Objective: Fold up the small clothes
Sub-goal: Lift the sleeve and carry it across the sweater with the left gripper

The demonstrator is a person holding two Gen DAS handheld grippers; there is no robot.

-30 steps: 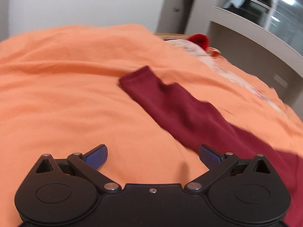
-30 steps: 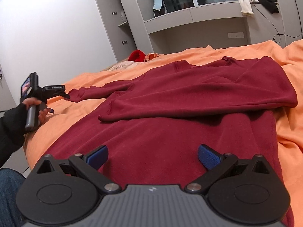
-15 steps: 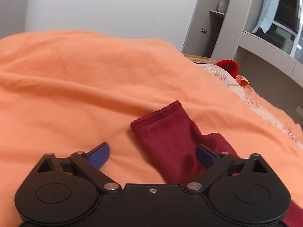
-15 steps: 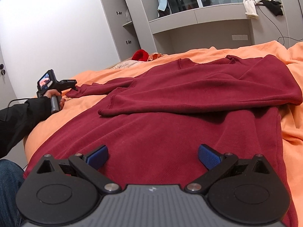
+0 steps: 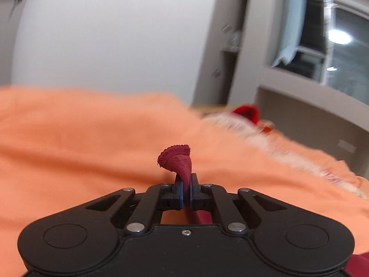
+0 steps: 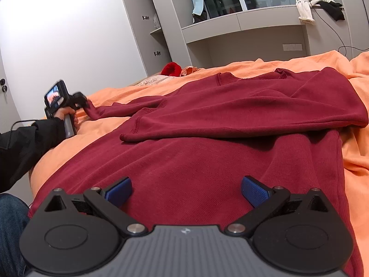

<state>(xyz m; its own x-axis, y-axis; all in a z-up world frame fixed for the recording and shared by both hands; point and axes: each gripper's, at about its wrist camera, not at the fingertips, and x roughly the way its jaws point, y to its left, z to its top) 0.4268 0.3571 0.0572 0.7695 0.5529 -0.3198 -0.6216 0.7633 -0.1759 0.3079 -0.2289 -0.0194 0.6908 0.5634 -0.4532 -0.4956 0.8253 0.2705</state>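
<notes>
A dark red long-sleeved sweater (image 6: 207,143) lies spread on an orange bedsheet (image 6: 355,157), its right side folded over the body. My left gripper (image 5: 186,184) is shut on the sleeve cuff (image 5: 176,161), which sticks up between the blue pads. In the right wrist view the left gripper (image 6: 79,99) sits at the far left, holding the sleeve end (image 6: 92,112). My right gripper (image 6: 186,190) is open and empty just above the sweater's lower hem area.
A bright red item (image 6: 171,68) and patterned fabric (image 6: 152,79) lie at the bed's far end. Grey cupboards and a shelf (image 6: 242,23) with clothes on it (image 6: 318,4) stand behind. My jeans-clad leg (image 6: 9,226) is at the lower left.
My left gripper moved onto the sleeve cuff and closed on it, then lifted it slightly. The right gripper stayed open and barely moved.
</notes>
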